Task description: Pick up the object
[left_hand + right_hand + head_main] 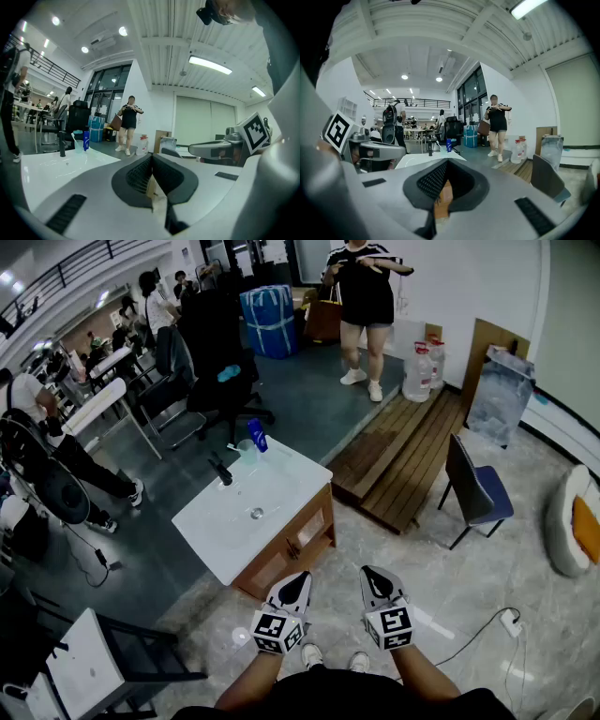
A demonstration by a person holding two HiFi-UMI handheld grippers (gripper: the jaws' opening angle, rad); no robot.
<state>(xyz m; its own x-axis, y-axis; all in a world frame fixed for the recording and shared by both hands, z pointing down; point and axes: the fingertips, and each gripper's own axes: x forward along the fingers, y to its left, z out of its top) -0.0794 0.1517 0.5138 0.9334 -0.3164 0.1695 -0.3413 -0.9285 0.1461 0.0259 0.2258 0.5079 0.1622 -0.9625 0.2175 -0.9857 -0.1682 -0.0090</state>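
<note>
A white sink top [214, 532] on a wooden cabinet [298, 542] stands ahead of me. At its far edge stand a blue bottle [257, 435], a clear cup [246, 452] and a black faucet [221, 471]. My left gripper [297, 583] and right gripper [374, 578] hang side by side near my body, short of the cabinet's near corner. Both are shut with nothing between the jaws. The left gripper view shows its closed jaws with the left gripper [152, 163] aimed past the blue bottle [86, 140]. In the right gripper view the right gripper [445, 169] points toward the bottle [448, 145].
A dark blue chair [474, 491] stands right of a low wooden platform [412, 451]. A person [364, 296] stands beyond it near water jugs [419, 371]. Black office chairs [220, 362] are behind the sink. A power strip [511, 621] lies on the floor at right.
</note>
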